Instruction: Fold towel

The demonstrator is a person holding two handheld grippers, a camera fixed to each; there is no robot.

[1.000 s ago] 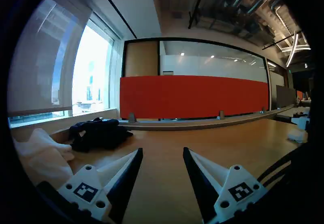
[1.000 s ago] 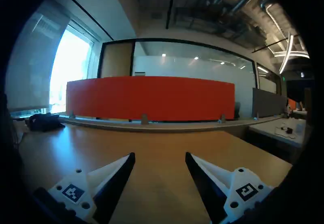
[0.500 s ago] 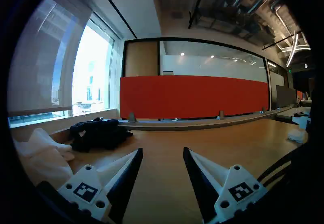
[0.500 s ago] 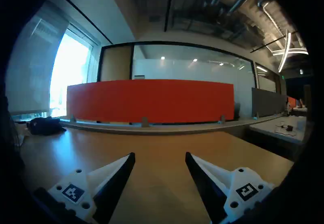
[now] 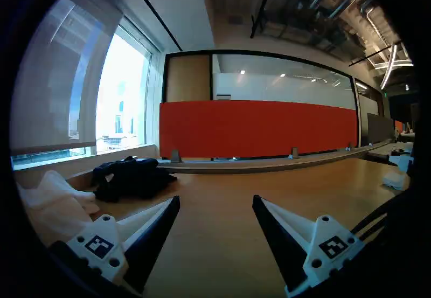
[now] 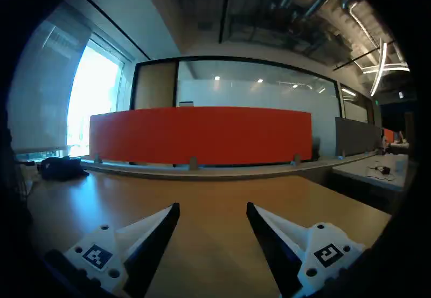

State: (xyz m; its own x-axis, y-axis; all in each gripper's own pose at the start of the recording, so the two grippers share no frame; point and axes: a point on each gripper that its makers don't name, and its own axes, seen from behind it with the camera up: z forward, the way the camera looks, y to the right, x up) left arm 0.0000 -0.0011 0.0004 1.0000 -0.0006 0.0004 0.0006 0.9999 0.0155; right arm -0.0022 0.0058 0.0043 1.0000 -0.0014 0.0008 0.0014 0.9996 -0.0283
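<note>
Both jaws gape wide, holding nothing: my left tool [image 5: 215, 198] and right tool [image 6: 213, 205] hover low over the tabletop [image 5: 231, 233]. I judge them ready to grab the crumpled white towel [image 5: 54, 209] off to the left.

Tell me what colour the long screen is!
Orange-red. The screen shows best in the right gripper view.

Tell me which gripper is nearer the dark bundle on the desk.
Left. The dark bundle lies close ahead of the left gripper, to its left; from the right gripper it sits small and far off at the left.
</note>
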